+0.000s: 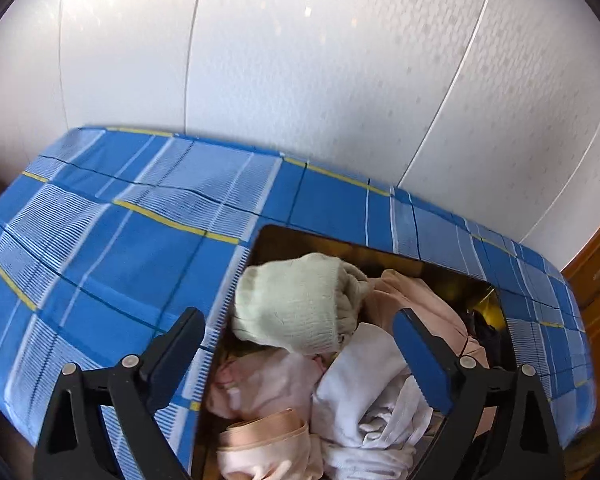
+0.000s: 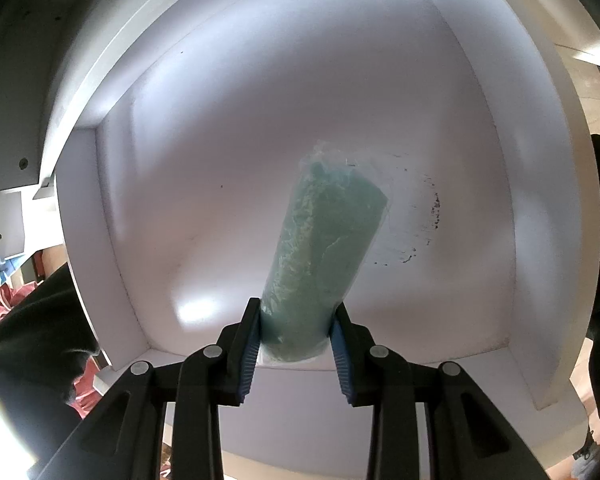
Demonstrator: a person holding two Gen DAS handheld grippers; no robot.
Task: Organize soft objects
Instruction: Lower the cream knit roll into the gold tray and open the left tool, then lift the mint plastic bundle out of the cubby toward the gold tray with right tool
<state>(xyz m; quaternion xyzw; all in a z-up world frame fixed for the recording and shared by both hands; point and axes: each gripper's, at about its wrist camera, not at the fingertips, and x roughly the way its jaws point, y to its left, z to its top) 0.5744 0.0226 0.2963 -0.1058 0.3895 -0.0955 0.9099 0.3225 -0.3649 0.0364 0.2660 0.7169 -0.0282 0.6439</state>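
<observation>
A: What took up most of the left wrist view?

B: A white panelled wall (image 1: 300,60) filled the upper half. Below it ran a blue checked cloth (image 1: 100,220) with yellow lines, draped over what looked like a bed or a worktop; I could not tell which.

A: And on the cloth?

B: A dark open box (image 1: 284,240) sat toward five o'clock, its far rim showing. It held a heap of soft things: a pale green knit hat (image 1: 296,304) on top at the middle, a peach garment (image 1: 420,300) at three o'clock of it, a white cloth (image 1: 368,392) at five o'clock, and pale pink clothing (image 1: 268,384) at seven o'clock.

A: The left tool?

B: The left tool (image 1: 300,348) hung over the box with its fingers spread wide, touching nothing that I could see.

A: The right wrist view?

B: A white cabinet compartment (image 2: 260,140) filled it, walls at nine and three o'clock, with dark scuff marks (image 2: 428,216) on its surface toward three o'clock.

A: And the task's thing there?

B: A teal rolled towel in clear wrap (image 2: 324,248) reached from six o'clock toward the middle of the compartment. The right tool (image 2: 296,344) pinched its near end between both blue pads (image 2: 250,348).
</observation>
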